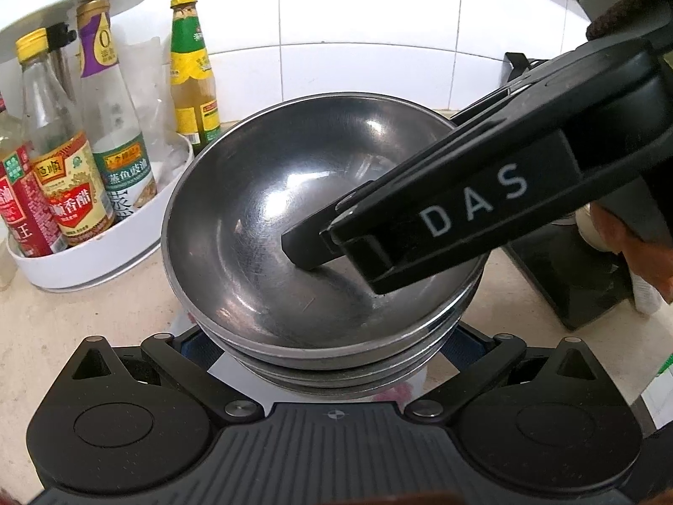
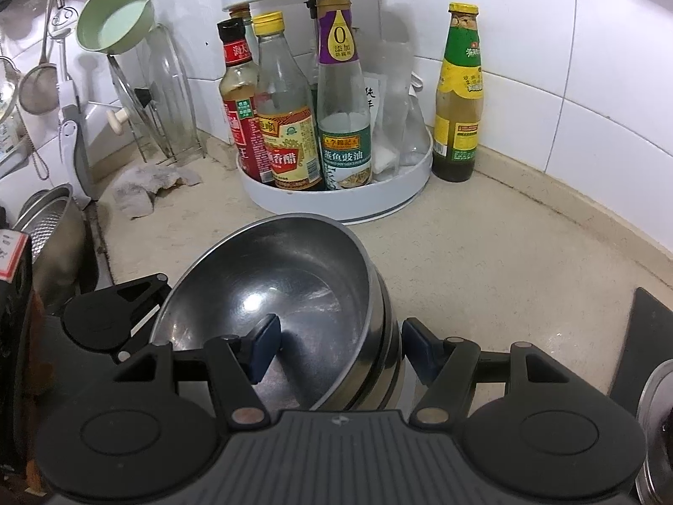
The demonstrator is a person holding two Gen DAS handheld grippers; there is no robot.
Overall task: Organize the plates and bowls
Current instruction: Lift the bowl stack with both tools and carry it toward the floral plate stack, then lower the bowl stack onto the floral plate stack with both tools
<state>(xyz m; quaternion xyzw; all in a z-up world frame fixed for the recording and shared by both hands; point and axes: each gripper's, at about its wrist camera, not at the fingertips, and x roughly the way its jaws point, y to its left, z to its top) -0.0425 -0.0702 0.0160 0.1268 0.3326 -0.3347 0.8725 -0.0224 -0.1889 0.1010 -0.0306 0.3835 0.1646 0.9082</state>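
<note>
A nested stack of round, shiny steel bowls sits on the speckled beige worktop. The right tool gapes wide, fingers straddling the top bowl's rim without gripping. The left tool flanks the stack's base, spread wide, holding nothing.

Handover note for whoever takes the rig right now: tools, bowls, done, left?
Right tool: open, straddling the near rim of the top steel bowl, one finger inside, one outside; not clamped.
Left tool: fingers hidden under the bowl stack; state unclear.
Bowls: nested on the counter in front of the white condiment rack.
Done: bowls stacked.
Left: no plates in view.
</note>
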